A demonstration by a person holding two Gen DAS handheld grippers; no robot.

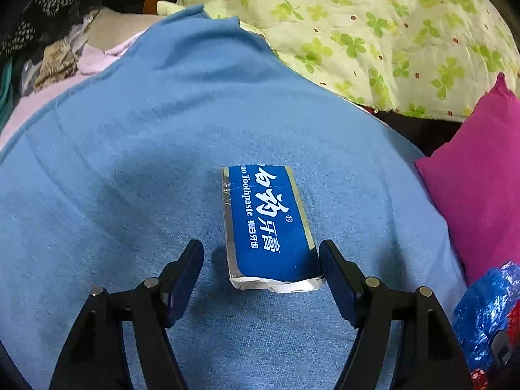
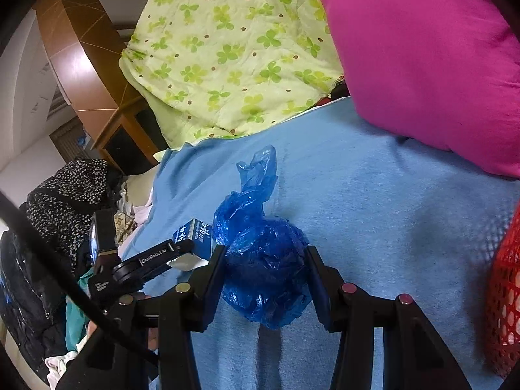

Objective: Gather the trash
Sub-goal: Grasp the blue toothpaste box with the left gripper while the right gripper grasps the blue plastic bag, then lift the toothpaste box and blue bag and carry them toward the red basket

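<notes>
A blue toothpaste box (image 1: 268,227) lies on the blue blanket (image 1: 130,162). My left gripper (image 1: 261,253) is open, with its jaws on either side of the box's near end; the right pad (image 1: 331,269) touches the box's corner. In the right wrist view my right gripper (image 2: 265,260) is shut on a crumpled blue plastic bag (image 2: 263,266), held just above the blanket (image 2: 373,211). The box (image 2: 195,235) and the left gripper (image 2: 143,265) also show at the left of that view. The bag shows at the left wrist view's lower right (image 1: 484,312).
A magenta pillow (image 1: 481,195) lies to the right, seen also in the right wrist view (image 2: 422,58). A green clover quilt (image 1: 373,32) lies beyond. A red mesh basket (image 2: 505,292) stands at the far right. Piled clothes (image 2: 65,201) lie to the left.
</notes>
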